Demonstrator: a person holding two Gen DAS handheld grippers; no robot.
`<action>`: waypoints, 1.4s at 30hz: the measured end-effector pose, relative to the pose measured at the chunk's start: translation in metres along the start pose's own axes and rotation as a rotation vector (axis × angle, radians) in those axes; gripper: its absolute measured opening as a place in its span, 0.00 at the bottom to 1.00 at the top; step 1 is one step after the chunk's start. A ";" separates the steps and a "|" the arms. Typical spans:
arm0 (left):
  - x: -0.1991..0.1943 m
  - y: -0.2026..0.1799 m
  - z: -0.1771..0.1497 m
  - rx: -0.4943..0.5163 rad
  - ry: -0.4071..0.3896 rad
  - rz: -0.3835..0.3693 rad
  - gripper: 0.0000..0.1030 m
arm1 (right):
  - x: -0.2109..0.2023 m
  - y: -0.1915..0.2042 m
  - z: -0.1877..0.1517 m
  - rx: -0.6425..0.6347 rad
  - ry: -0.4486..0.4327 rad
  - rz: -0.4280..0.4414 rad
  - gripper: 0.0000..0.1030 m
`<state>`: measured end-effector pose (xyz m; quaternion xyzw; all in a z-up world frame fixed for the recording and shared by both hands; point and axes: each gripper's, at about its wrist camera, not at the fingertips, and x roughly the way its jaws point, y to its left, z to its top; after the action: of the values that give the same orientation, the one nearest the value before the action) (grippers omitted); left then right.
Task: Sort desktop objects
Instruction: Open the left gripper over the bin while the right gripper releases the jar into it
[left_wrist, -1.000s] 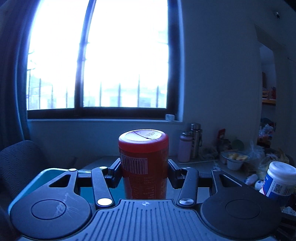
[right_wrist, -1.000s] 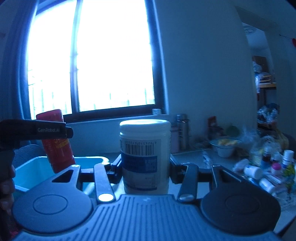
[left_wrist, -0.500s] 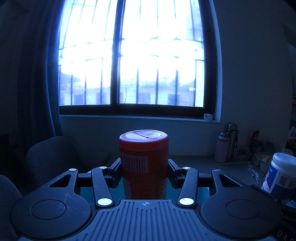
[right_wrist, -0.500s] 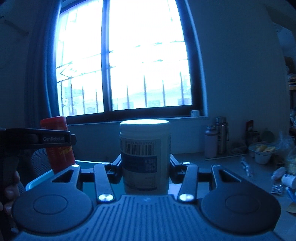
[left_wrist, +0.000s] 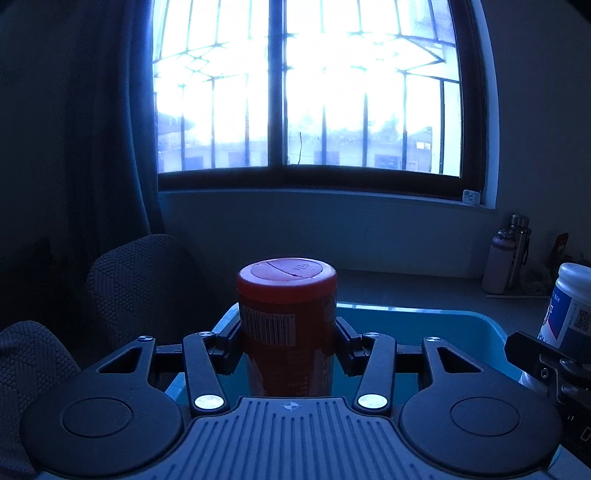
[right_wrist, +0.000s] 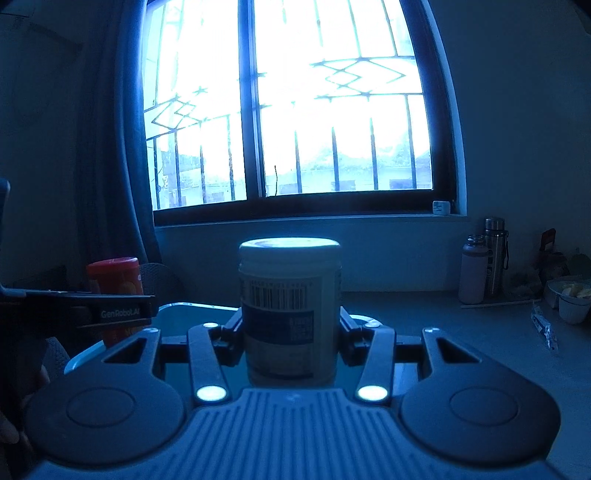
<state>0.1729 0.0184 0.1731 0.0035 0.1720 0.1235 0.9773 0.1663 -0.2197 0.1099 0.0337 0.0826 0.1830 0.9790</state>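
While dimness blurs both labels, jaws clench red canister (left_wrist: 287, 325) and white jar (right_wrist: 290, 310) — bases hidden.

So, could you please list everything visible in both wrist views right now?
red canister: one, red with barcode, clamped upright in the left gripper.
white jar: one, white with blue label, clamped upright in the right gripper.
bin: one, light blue, just beyond both grippers.
flasks: two, pale and steel, far right by the wall.
bowl: one, white, right edge of the desk.
chair: one, dark woven, left of the bin.
window: one, barred, bright.
curtain: one, dark, left of the window.
left gripper: shut on the canister.
right gripper: shut on the jar.
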 end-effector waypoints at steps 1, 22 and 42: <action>0.005 0.001 -0.002 0.002 0.010 0.002 0.49 | 0.003 0.000 -0.002 -0.001 0.011 0.002 0.47; 0.058 0.003 -0.054 0.020 0.165 -0.008 0.49 | 0.045 -0.001 -0.033 -0.020 0.193 -0.007 0.47; 0.030 -0.001 -0.047 0.030 0.118 -0.020 0.96 | 0.016 -0.003 -0.021 0.001 0.123 -0.045 0.82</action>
<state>0.1844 0.0225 0.1186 0.0093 0.2312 0.1110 0.9665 0.1784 -0.2163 0.0862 0.0209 0.1432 0.1625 0.9760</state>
